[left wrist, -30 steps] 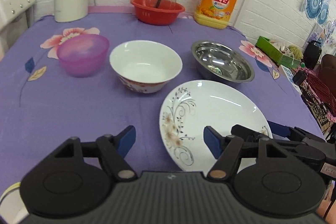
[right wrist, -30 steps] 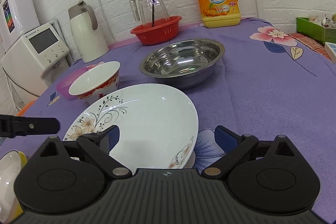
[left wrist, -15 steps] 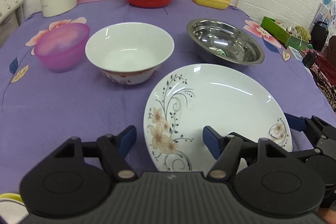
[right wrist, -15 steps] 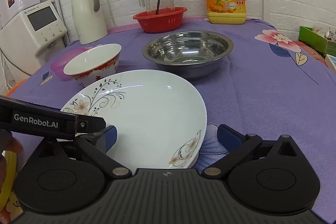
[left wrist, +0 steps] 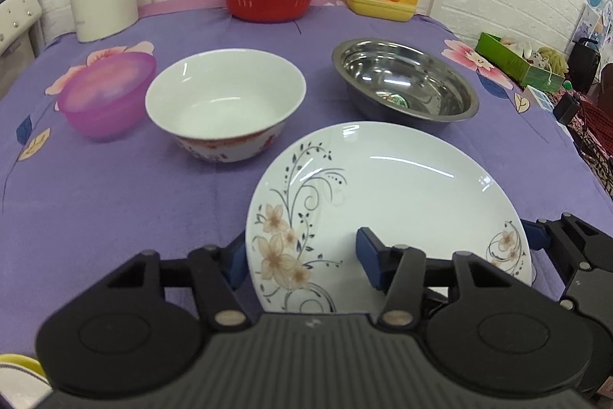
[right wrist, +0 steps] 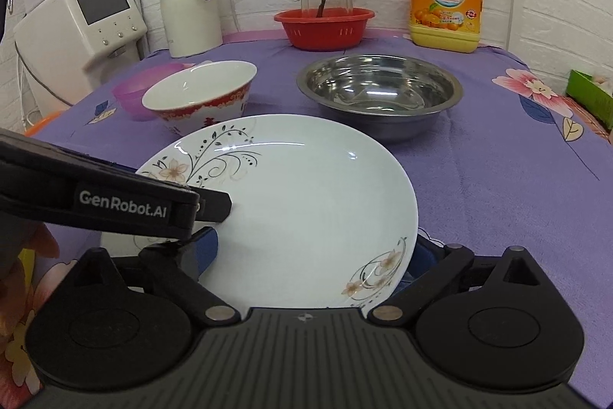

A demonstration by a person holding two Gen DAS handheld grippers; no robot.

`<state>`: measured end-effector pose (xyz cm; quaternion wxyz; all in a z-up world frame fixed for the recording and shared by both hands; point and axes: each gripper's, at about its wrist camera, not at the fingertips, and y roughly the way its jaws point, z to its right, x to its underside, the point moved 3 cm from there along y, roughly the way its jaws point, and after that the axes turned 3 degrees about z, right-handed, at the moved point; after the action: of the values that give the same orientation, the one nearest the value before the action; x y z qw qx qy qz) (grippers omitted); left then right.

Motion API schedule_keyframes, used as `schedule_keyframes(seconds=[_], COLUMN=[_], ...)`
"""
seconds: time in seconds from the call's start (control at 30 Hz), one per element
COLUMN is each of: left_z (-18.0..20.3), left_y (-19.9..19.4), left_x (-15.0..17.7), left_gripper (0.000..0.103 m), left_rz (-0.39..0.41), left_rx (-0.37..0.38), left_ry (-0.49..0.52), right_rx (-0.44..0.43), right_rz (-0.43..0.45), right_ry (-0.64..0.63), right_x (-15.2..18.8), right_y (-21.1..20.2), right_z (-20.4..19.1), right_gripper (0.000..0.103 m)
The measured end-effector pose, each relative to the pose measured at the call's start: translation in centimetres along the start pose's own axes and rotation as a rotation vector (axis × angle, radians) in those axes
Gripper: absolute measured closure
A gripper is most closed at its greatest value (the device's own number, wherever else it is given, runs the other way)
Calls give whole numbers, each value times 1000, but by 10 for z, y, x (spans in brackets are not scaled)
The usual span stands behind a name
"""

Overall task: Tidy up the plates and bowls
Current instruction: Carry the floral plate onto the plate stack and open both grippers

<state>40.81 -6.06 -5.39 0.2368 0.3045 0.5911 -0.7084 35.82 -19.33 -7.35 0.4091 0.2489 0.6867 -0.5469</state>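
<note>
A white plate (left wrist: 387,202) with brown flowers and dark scrollwork along its rim is seen on the purple floral tablecloth (left wrist: 115,202), in front of a white bowl (left wrist: 226,106) with a red pattern and a steel bowl (left wrist: 406,83); a translucent pink bowl (left wrist: 107,94) is set to the left. The plate's near edge is hidden behind both gripper bodies, so contact there cannot be made out. The left gripper (left wrist: 302,255) is held low with its jaws spread, one blue pad over the plate and one outside its left rim. The right gripper (right wrist: 314,248) is likewise spread wide across the plate's near right rim, nothing being clamped.
</note>
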Motion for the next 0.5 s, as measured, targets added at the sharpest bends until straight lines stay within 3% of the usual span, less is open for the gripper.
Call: schedule_keyframes(seconds=[0.27,0.5], left_z=[1,-14], left_y=[-23,-69], left_x=[8,17], left_gripper=[51,51], left_rz=[13,72], left_rx=[21,37], left_ry=[-3,-44], right_rx=[24,35], right_rz=[23,85], right_ry=[30,2], right_x=[1,-5], right_y=[-19,-56], right_z=[-5,-34], right_gripper=[0,0])
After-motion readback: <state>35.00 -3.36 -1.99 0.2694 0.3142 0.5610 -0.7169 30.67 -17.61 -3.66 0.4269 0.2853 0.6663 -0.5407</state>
